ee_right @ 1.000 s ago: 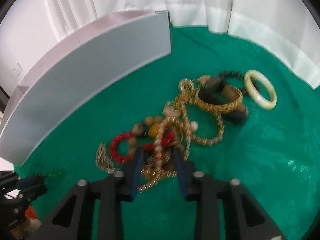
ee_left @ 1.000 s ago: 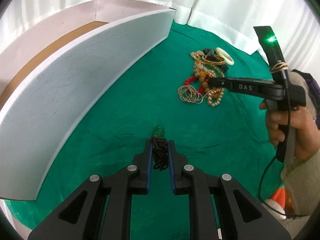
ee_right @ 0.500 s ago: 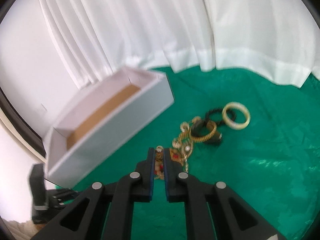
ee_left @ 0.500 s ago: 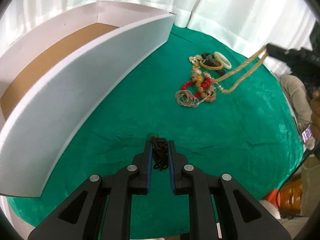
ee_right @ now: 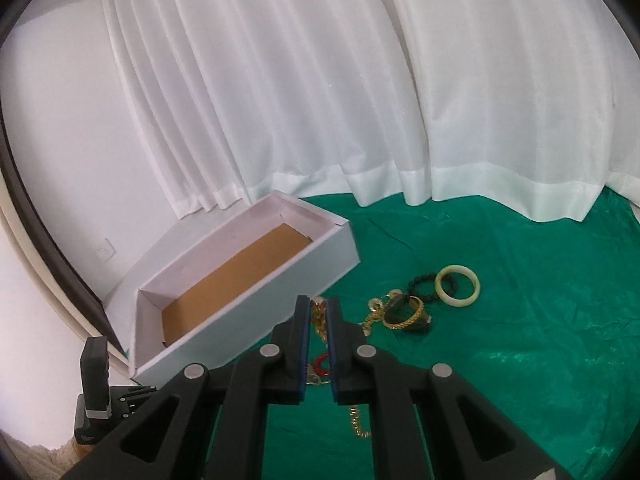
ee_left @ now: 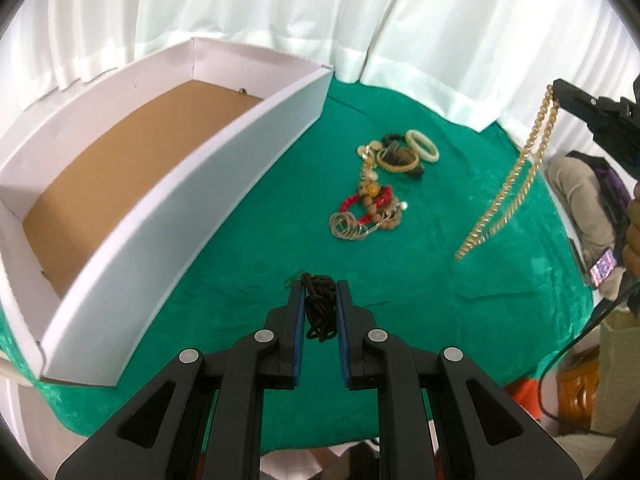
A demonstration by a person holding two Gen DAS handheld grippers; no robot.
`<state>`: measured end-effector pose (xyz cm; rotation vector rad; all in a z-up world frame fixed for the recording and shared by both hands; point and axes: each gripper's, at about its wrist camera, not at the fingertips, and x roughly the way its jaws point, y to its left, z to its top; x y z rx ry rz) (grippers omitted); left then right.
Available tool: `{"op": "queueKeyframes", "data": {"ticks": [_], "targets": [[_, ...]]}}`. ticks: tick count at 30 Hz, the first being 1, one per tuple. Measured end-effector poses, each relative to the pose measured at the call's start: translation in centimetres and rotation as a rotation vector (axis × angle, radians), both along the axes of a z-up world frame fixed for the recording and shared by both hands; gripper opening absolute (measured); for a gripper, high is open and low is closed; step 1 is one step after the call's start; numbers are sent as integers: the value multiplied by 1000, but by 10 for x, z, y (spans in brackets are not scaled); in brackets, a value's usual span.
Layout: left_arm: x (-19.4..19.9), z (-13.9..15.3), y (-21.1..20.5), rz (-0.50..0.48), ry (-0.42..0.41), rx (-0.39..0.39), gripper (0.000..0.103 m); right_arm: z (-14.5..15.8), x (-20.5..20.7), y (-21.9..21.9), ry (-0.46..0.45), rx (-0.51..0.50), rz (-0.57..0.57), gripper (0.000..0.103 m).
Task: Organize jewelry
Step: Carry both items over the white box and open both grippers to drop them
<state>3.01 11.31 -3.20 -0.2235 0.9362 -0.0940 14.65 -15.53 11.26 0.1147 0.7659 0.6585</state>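
Item, nearest: my left gripper (ee_left: 319,306), fingers pinching a dark cord necklace (ee_left: 319,308) above the green bench (ee_left: 420,272). Item: my right gripper (ee_right: 318,320), fingers clamped on a gold chain (ee_left: 508,188) hanging vertically. Beyond, at 10 o'clock: white box (ee_left: 192,200), long axis receding; left gripper nearer, I judge.

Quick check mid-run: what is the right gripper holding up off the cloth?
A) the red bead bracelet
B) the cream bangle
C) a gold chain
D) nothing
C: the right gripper is shut on a gold chain, which hangs free above the green cloth in the left wrist view; the cream bangle lies in the pile.
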Motion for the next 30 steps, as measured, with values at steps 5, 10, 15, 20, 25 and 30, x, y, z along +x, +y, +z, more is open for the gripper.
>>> {"op": "queueKeyframes", "data": {"ticks": [5, 10, 15, 20, 25, 30], "targets": [[-4, 34, 27, 35, -17, -42, 13, 23, -8, 22, -27, 17, 67, 8], [-5, 72, 78, 146, -55, -25, 13, 55, -4, 70, -85, 34, 172, 8], [-2, 95, 131, 292, -92, 44, 13, 82, 11, 139, -124, 71, 283, 8], [6, 84, 169, 403, -79, 78, 13, 80, 31, 218, -91, 113, 381, 8], [15, 46, 188, 451, -9, 72, 13, 34, 33, 280, 0, 60, 457, 8], [24, 12, 193, 459, 57, 60, 13, -29, 27, 320, 101, -30, 488, 8]]}}
